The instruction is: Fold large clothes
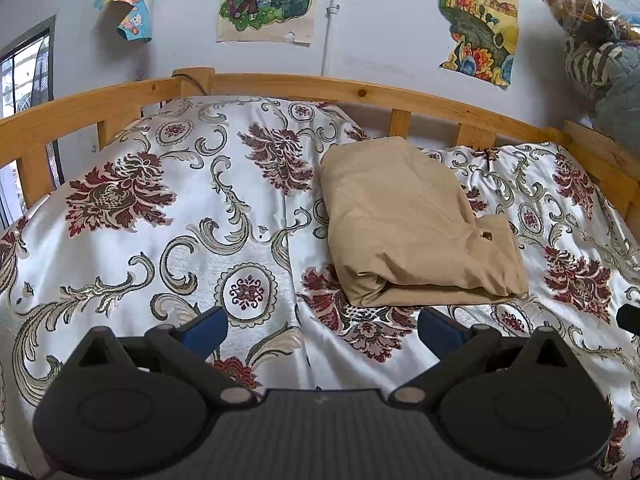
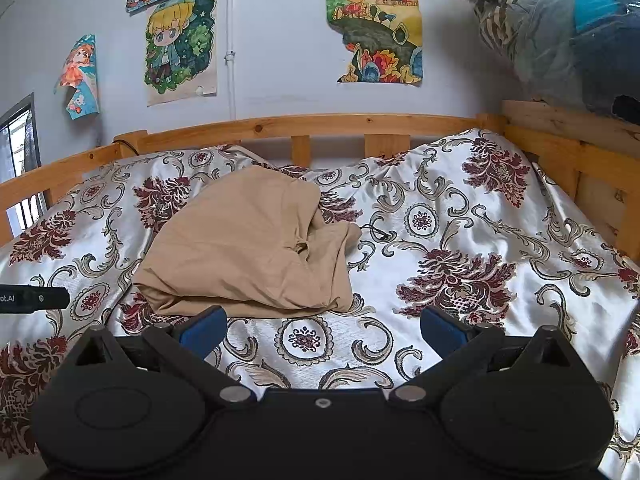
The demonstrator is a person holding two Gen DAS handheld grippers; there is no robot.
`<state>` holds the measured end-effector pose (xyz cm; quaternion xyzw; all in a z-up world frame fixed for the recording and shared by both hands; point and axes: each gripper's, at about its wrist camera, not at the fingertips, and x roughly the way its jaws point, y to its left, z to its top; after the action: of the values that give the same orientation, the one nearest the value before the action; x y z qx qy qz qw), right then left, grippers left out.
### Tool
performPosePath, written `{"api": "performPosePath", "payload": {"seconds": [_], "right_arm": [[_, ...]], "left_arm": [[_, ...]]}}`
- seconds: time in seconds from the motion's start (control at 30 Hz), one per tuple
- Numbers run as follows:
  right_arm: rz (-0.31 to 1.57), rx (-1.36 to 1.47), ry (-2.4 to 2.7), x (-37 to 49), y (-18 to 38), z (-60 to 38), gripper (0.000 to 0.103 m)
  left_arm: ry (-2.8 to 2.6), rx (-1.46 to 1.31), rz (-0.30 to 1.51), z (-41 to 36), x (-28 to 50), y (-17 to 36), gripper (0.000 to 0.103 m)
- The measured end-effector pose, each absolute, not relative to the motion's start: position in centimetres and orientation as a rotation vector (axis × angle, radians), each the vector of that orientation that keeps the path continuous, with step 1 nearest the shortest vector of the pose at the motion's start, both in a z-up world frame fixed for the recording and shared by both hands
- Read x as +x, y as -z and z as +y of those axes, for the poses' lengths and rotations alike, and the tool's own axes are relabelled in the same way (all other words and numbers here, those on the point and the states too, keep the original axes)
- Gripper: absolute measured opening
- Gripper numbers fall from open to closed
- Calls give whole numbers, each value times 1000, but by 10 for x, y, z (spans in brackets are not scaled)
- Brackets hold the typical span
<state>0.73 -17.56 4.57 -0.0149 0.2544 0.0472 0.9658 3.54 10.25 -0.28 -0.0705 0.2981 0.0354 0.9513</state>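
Your left gripper (image 1: 322,330) and right gripper (image 2: 322,328) both hover wide open and empty, the folded tan garment (image 1: 416,224) lying on the bedspread (image 1: 160,220) just beyond their fingertips.

Open bedspread (image 1: 160,240) is left on every side of the folded cloth (image 1: 412,224) — widest to its left and right. The far edge is closed off by a wooden rail (image 2: 320,124), the right end by stacked bags (image 2: 560,32).
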Motion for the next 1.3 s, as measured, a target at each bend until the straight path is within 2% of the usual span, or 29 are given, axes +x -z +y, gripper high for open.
{"api": "performPosePath", "payload": {"seconds": [0.2, 1.3], "right_arm": [[525, -31, -94, 5, -42, -178, 102], [552, -23, -70, 8, -39, -180, 102]], "left_arm": [[-92, -22, 641, 94, 40, 3, 102], [-62, -16, 613, 93, 34, 2, 102]]}}
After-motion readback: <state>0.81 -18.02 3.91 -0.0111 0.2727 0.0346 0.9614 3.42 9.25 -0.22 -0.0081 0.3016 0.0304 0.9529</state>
